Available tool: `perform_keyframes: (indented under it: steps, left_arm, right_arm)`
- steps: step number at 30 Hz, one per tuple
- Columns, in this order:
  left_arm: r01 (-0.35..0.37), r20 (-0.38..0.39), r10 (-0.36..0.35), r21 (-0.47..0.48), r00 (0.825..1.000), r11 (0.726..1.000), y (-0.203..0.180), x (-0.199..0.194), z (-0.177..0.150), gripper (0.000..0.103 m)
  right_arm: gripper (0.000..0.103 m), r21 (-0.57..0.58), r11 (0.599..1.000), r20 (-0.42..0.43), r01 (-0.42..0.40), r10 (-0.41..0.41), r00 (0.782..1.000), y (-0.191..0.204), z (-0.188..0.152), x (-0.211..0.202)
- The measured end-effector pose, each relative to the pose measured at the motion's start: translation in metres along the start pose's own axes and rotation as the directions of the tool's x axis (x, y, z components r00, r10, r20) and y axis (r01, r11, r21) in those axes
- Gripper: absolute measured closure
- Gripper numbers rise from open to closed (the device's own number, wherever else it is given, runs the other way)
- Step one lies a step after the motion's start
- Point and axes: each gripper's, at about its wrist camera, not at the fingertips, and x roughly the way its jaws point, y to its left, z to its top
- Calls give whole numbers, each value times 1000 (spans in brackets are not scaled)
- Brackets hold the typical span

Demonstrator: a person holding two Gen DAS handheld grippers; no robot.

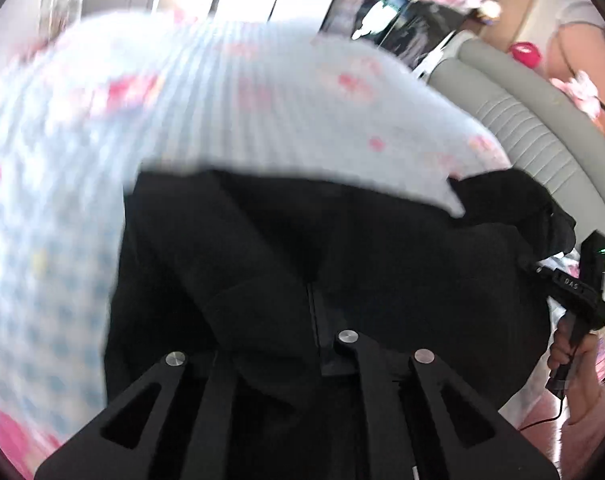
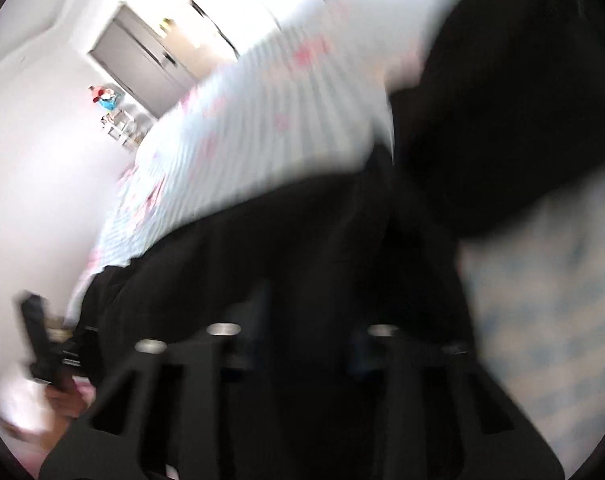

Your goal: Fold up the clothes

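Observation:
A black garment (image 1: 342,220) lies spread on a bed cover (image 1: 262,100) of pale blue stripes and checks with pink flowers. My left gripper (image 1: 313,292) is shut, its fingers pressed together in a bunched fold of the black cloth. My right gripper (image 1: 542,270) reaches into the garment's right edge, with a hand (image 1: 570,352) on its handle. In the blurred right wrist view, the black garment (image 2: 322,240) drapes over the right gripper (image 2: 302,320), and its fingertips are lost in the dark cloth. The left gripper (image 2: 34,320) shows at that view's lower left.
A grey padded headboard (image 1: 522,120) curves along the bed's right side, with pink items and a dark bag (image 1: 414,16) behind it. A white wall and a grey door (image 2: 142,64) stand beyond the bed cover (image 2: 242,140). A small shelf (image 2: 118,124) stands by the wall.

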Motion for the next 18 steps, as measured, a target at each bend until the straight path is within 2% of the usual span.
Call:
perform_keyframes:
  steps: [1,2,4,6,9,10,11,12,13,14,16,17,18]
  left_arm:
    - [15,38,-15,9,999,1000,-5,-5,11,96]
    - [28,73,-29,17,997,999,-9,-9,22,96]
    - [25,123,-25,4,992,1000,-12,-8,48,96]
    - [17,145,-14,-23,989,1000,-8,-1,61,96]
    - [-12,142,24,-85,990,996,14,20,55,95]
    - [-18,127,32,-111,991,994,24,32,48,88]
    - [-27,105,42,-138,994,990,34,44,40,77]
    - [-48,45,57,-177,997,983,48,65,31,69]
    - [-40,7,43,-220,999,975,58,82,26,54]
    - [-31,-24,25,-261,999,965,67,97,21,49]
    - [32,-22,-41,-342,999,939,82,102,20,48]
    - [40,-30,-55,-365,998,930,85,99,22,49]
    - [20,-35,-36,-371,999,928,87,91,24,49]
  right_arm:
    - [90,-52,998,66,22,-18,998,12,4,-11]
    - [90,-84,996,101,-1,10,995,21,12,-17]
    - [91,-115,993,134,-2,17,991,29,25,-16]
    - [92,-131,991,160,17,4,987,32,37,-13]
    - [92,-95,994,207,48,-28,978,20,40,0]
    - [92,-82,993,221,84,-64,973,18,43,22]
    - [91,-82,990,231,116,-95,968,15,43,25]
    - [91,-88,985,210,151,-130,969,12,41,33]
    - [85,-95,978,188,186,-166,968,8,40,40]
    - [82,-86,976,143,198,-184,972,0,34,60]
    - [78,-70,973,53,222,-218,974,-16,22,99]
    - [77,-78,968,52,239,-236,970,-12,24,99]
    - [77,-85,963,52,256,-253,966,-9,27,99]
